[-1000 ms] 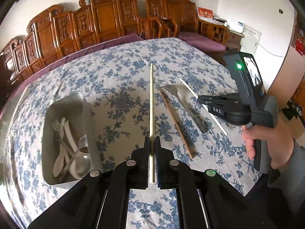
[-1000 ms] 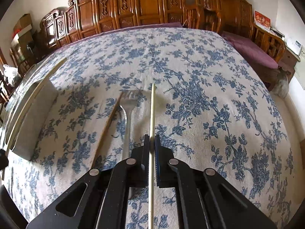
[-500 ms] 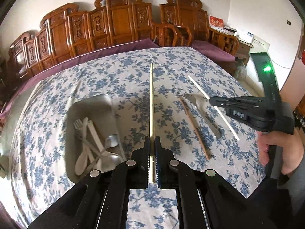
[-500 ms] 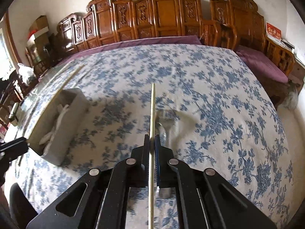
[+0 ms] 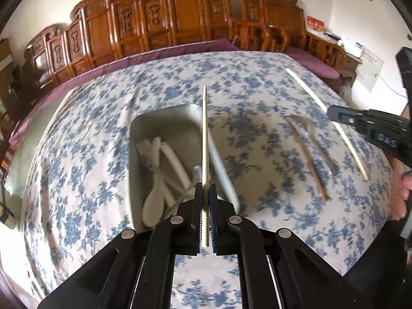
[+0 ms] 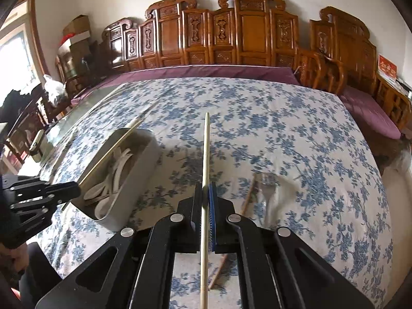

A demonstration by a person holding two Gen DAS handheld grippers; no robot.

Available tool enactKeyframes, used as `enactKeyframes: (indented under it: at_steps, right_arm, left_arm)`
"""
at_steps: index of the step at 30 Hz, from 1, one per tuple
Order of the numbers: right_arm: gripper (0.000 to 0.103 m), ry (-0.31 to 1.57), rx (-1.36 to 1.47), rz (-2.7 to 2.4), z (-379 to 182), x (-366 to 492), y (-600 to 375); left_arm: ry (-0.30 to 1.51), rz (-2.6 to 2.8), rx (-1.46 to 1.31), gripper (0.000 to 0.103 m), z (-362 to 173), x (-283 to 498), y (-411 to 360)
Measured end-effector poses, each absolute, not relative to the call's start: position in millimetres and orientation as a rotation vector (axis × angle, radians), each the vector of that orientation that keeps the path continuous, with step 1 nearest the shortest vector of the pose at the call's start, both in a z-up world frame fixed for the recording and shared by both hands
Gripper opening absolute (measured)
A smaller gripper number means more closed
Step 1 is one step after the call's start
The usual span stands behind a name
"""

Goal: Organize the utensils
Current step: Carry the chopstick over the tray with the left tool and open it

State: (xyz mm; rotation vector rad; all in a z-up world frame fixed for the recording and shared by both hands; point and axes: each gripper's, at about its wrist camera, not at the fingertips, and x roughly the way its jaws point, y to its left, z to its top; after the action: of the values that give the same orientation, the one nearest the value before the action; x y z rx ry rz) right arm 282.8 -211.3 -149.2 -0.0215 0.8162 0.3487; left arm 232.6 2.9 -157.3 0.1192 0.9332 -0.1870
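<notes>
My left gripper [image 5: 205, 200] is shut on a pale chopstick [image 5: 205, 139] that points forward over the right rim of the grey metal tray [image 5: 154, 126]. The tray holds white plastic spoons and a fork [image 5: 154, 180]. My right gripper [image 6: 206, 195] is shut on a second pale chopstick [image 6: 206, 154], held above the cloth right of the tray [image 6: 134, 175]. In the left wrist view the right gripper [image 5: 332, 114] and its chopstick [image 5: 309, 95] hang at the right. A brown chopstick [image 5: 306, 159] and a metal fork [image 6: 267, 195] lie on the tablecloth.
The table wears a blue floral cloth [image 6: 283, 128]. Carved wooden chairs [image 6: 231, 33] line the far side. A purple cushion [image 6: 368, 108] sits at the right. The left gripper [image 6: 74, 189] shows at the left in the right wrist view.
Both grippers have swung left toward the tray, each keeping its chopstick. The left chopstick now hangs over the tray's right rim. The brown chopstick and fork stay on the cloth.
</notes>
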Motion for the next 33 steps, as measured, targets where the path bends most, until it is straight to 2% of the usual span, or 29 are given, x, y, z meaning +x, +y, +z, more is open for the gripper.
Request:
enactKeyframes:
  at_steps: [19, 33]
  right_arm:
    - [0.006, 0.853, -0.086, 0.448, -144.2, 295.1, -154.1]
    - [0.006, 0.86, -0.089, 0.531, -141.8, 287.1, -99.1]
  left_arm:
    - [1.052, -0.143, 0.066, 0.004, -184.6, 274.1, 32.8]
    - [0.966, -0.128, 0.043, 0.006, -149.2, 247.5, 67.0]
